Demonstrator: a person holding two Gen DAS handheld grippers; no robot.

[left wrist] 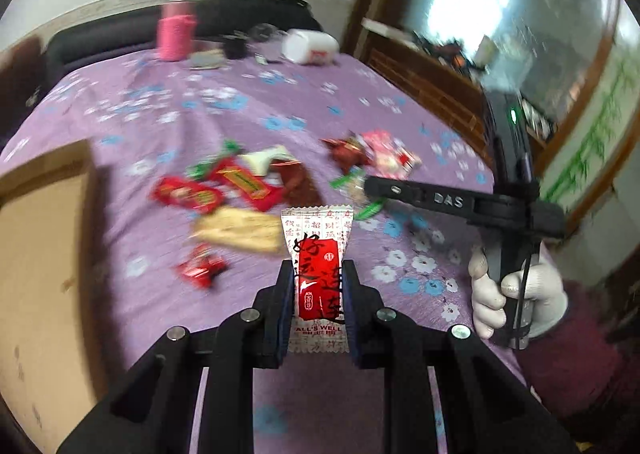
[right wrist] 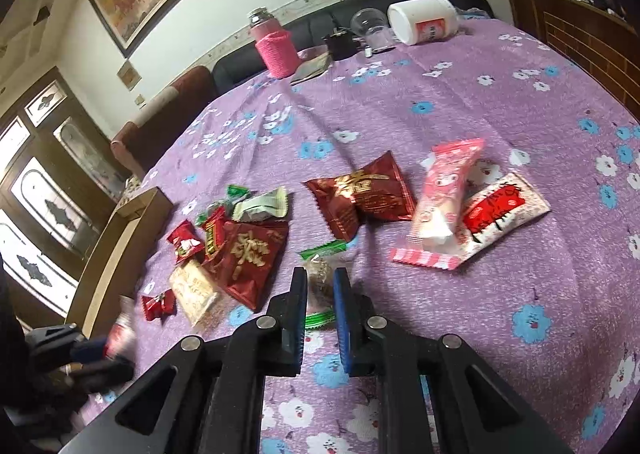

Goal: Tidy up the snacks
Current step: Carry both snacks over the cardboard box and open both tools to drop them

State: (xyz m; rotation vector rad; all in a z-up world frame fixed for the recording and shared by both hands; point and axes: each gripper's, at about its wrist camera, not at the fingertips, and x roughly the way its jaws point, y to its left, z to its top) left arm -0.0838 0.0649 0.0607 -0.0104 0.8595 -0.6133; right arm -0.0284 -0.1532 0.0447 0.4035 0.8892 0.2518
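My left gripper (left wrist: 316, 274) holds a snack packet (left wrist: 318, 250) upright between its pads, above the bedspread (left wrist: 240, 102). A cardboard box (left wrist: 36, 254) lies to its left; the scattered snack pile (left wrist: 236, 182) lies ahead. My right gripper (right wrist: 320, 294) straddles a small wrapped snack (right wrist: 320, 274) lying on the bedspread. Behind the pile, at the far edge, stand a bottle (right wrist: 276, 42) and, right of it, a tipped jar (right wrist: 424, 20).

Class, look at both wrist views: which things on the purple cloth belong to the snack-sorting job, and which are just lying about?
Belong to the job:
white-and-red packet in the left claw
green-ended clear packet between the right claw's fingers
dark red packet
pink packet
cardboard box

Just lying about:
pink bottle
white jar
clear cup
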